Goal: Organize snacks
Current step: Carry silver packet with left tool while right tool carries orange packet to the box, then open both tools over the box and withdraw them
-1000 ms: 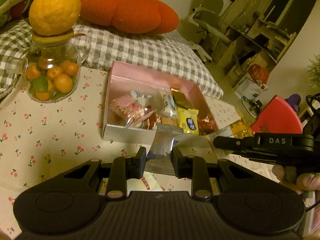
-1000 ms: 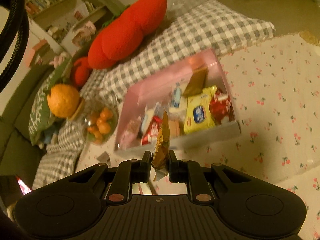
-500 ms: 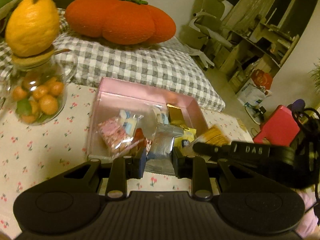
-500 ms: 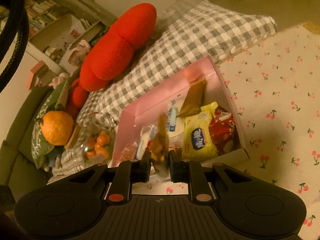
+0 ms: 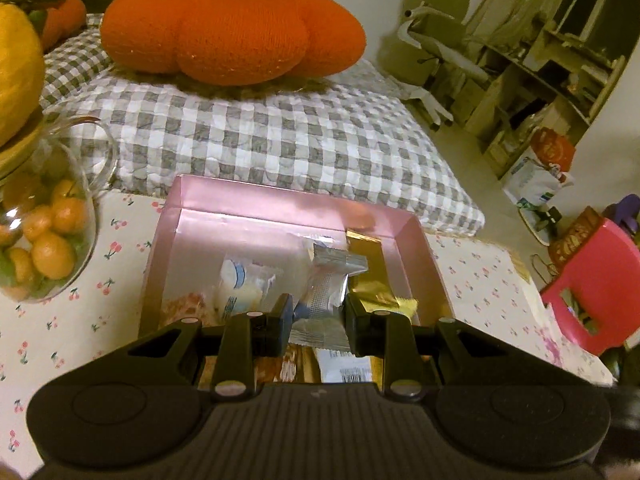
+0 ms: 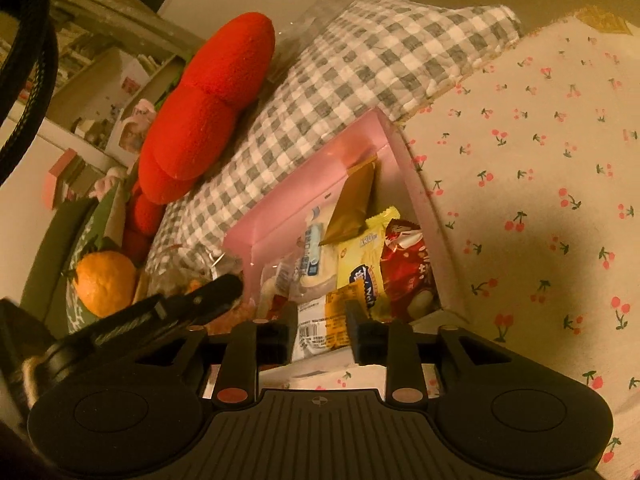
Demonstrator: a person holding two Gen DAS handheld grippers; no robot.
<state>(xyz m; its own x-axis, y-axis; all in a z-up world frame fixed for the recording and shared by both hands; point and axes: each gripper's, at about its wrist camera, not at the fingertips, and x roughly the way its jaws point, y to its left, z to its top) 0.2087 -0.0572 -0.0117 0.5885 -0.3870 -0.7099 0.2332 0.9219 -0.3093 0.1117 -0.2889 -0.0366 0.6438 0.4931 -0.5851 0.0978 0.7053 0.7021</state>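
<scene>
Since the earlier frame: both grippers had come in over the pink box (image 5: pixel 276 204); the orange packet (image 6: pixel 338 314), pinched upright before, now lay flat at the box's near edge.

Left gripper (image 5: pixel 316 318): pads pressed onto a silver foil packet (image 5: pixel 326 288), held above the box's interior.

Right gripper (image 6: pixel 322 330): jaws opening, the orange packet lying between them, pads no longer pressing it.

Pink box, contents: a gold wrapper (image 6: pixel 354 200) leaning against the far wall; a yellow packet (image 6: pixel 364 256) and a red packet (image 6: pixel 406 268) side by side along the right wall; a clear bag with a blue-and-white label (image 5: pixel 240 286) at the left; a pink-speckled snack (image 5: pixel 186 306) in the near left corner, partly hidden behind the left gripper.

Surroundings: a cherry-print cloth (image 6: pixel 540 184) under the box; a glass jar of small oranges (image 5: pixel 44 236) just left of it, topped with a large yellow citrus (image 5: pixel 16 72); a grey checked cushion (image 5: pixel 256 140) touching the box's far side; an orange pumpkin-shaped pillow (image 5: pixel 228 28) resting on the cushion; a pink stool (image 5: pixel 600 284) well off to the right; shelving (image 5: pixel 560 60) along the far wall.

In the way: the left gripper's arm crossed the right wrist view's lower left, in front of the jar.
</scene>
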